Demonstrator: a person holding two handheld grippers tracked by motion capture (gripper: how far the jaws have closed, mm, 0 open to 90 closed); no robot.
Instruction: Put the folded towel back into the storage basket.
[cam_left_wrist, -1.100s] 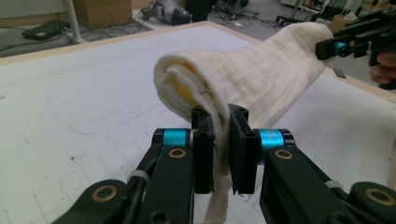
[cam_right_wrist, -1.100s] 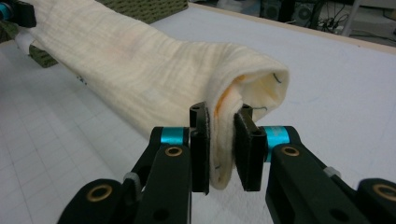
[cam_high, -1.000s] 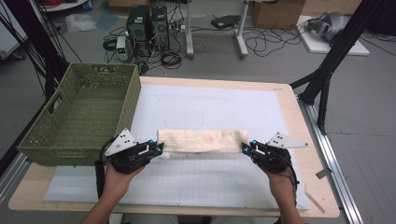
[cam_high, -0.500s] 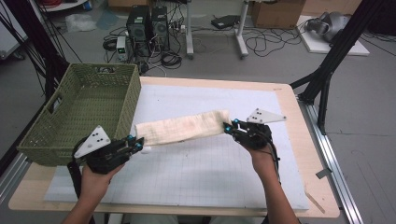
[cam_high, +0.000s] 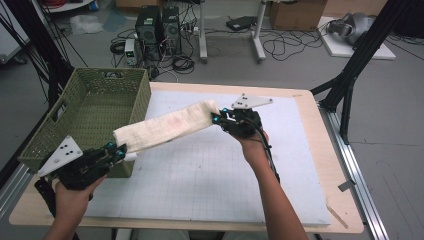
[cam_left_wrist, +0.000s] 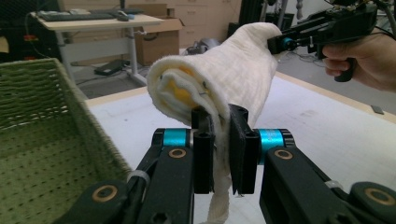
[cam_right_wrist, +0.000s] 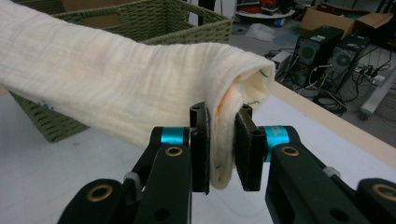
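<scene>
You are holding the folded cream cloth (cam_high: 165, 127) off the bench (cam_high: 210, 170), your left hand-held gripper (cam_high: 120, 150) and right hand-held gripper (cam_high: 216, 118) each clamping one end beside the green basket (cam_high: 80, 115).

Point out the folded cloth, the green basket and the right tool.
folded cloth (cam_high: 165, 127), high view, middle of its cream span between the two tools.
green basket (cam_high: 80, 97), high view, its woven left wall.
right tool (cam_high: 216, 118), high view, at its tips pinching the cloth's end.

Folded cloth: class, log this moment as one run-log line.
left gripper: shut on folded cloth | right gripper: shut on far end | cloth: lifted beside green basket
</scene>
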